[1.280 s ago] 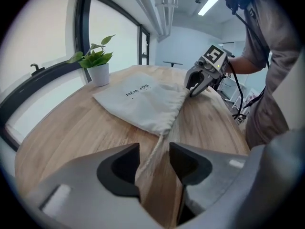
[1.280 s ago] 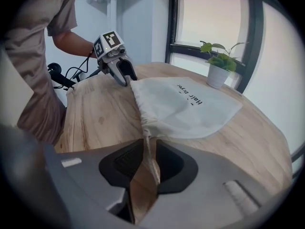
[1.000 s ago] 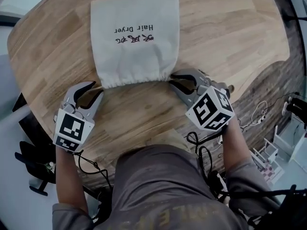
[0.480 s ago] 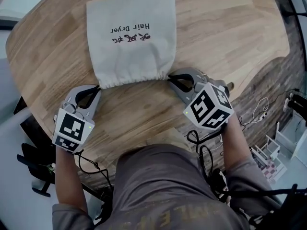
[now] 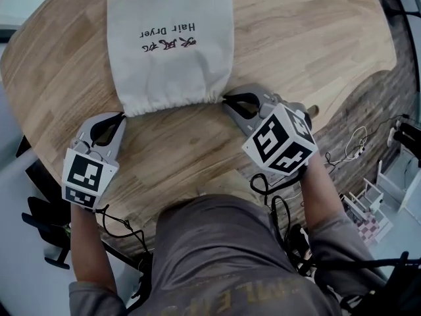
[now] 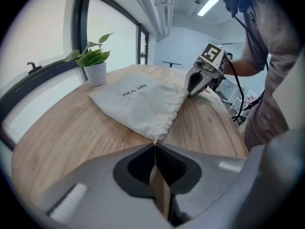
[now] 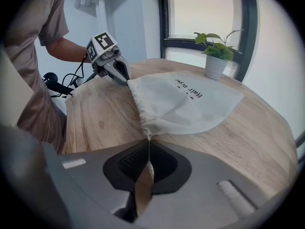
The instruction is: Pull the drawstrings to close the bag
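You are holding your left gripper at the near left corner of the cream cloth drawstring bag; its jaws are pressing together on the thin pale left drawstring, which is running straight out of that corner's gathered hem. The bag is lying flat on the round light wooden table, its puckered mouth facing you and its closed bottom end pointing away; the dark print "Hair Dryer" is showing on its upper face. At the bag's near right corner you are holding your right gripper; its jaws have just been closing, and they are now standing together, pinching the thin pale right drawstring just outside the gathered hem. Both grippers are tilting down toward the tabletop on either side of the bag's mouth. Beyond the bag's bottom end, a small green plant in a white pot is standing near the window.
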{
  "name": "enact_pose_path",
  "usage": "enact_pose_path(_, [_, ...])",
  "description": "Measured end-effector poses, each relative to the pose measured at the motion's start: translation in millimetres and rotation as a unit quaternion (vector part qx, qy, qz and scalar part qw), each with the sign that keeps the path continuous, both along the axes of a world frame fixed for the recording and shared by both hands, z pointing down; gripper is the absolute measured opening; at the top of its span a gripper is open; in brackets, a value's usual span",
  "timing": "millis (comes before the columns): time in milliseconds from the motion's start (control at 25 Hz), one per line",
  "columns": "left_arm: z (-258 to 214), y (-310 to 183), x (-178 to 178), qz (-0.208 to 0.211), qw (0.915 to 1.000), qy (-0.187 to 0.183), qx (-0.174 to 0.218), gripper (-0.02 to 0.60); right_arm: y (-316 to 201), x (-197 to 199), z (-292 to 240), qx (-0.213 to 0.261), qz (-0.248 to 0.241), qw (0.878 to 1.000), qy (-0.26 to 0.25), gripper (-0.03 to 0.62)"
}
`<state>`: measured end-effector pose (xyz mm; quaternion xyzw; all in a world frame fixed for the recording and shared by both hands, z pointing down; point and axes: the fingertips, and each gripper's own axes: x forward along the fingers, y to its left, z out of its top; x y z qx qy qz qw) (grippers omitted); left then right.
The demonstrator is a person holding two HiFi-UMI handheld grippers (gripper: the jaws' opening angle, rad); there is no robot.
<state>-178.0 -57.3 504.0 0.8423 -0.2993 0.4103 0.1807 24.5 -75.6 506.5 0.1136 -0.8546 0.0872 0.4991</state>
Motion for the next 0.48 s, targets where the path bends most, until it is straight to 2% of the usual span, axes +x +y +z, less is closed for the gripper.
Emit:
enact_pose_path(120, [-2.4, -2.3, -3.1, -0.024, 0.9997, 0.003, 0.004, 0.006, -1.4, 1.2, -1.8, 0.004, 0.013, 1.0, 0.008, 0.035])
enact_pose_path(280, [-2.5, -5.1, -15.1, -0.057, 0.9982, -0.017, 0.008, 0.006, -1.2, 8.6, -1.7, 0.002, 0.029, 0.999, 0.014, 0.034])
enact_pose_path(480, [-7.0, -6.6, -35.6, -0.103, 0.9945, -0.019, -0.007, 0.005, -2.7, 41.8, -4.6, -0.004, 0.047, 0.999, 0.017, 0.034])
